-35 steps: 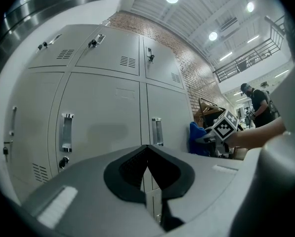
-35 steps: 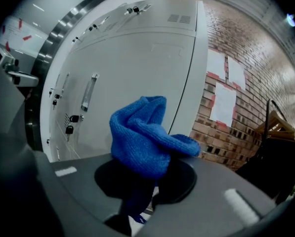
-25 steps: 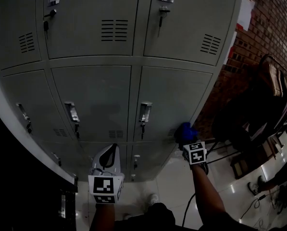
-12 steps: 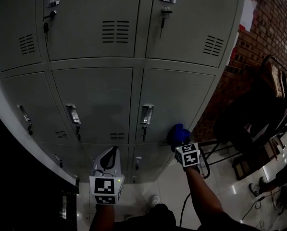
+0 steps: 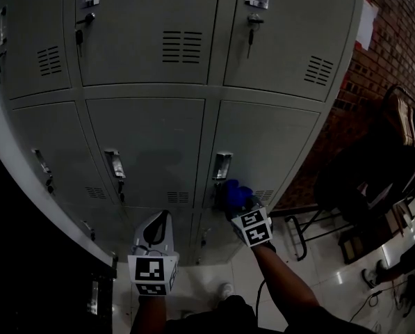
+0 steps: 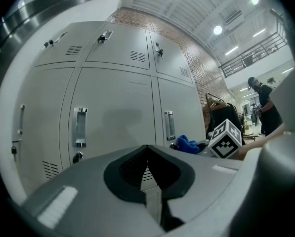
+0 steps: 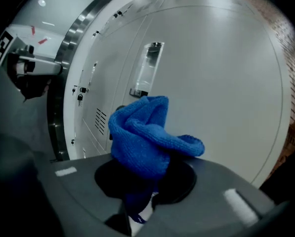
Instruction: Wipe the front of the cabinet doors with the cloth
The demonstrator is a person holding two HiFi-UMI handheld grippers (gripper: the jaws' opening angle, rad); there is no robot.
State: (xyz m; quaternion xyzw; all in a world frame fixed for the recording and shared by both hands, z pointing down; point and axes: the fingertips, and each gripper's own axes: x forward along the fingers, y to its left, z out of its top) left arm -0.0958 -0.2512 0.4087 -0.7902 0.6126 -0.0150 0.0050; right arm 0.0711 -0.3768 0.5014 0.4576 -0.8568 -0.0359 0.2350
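Grey metal cabinet doors (image 5: 144,145) fill the head view. A blue cloth (image 5: 233,192) is bunched up in my right gripper (image 5: 239,202), which is shut on it. The cloth is against the lower left part of the right-hand middle door (image 5: 270,145), just below its handle (image 5: 222,165). In the right gripper view the cloth (image 7: 146,137) stands up from the gripper (image 7: 140,209) in front of the door handle (image 7: 147,70). My left gripper (image 5: 163,218) hangs lower and to the left, apart from the doors, shut with nothing in it. The left gripper view shows that gripper (image 6: 147,184) and the cloth (image 6: 188,144).
A brick wall (image 5: 395,54) adjoins the cabinet on the right, with a dark chair and rack (image 5: 381,172) in front of it. Keys hang in the upper door locks (image 5: 251,21). Cables and someone's shoe (image 5: 369,277) lie on the glossy floor at lower right.
My right gripper has carried the cloth left and slightly up across the door, from near its right edge to beside the handle. The left gripper has stayed put.
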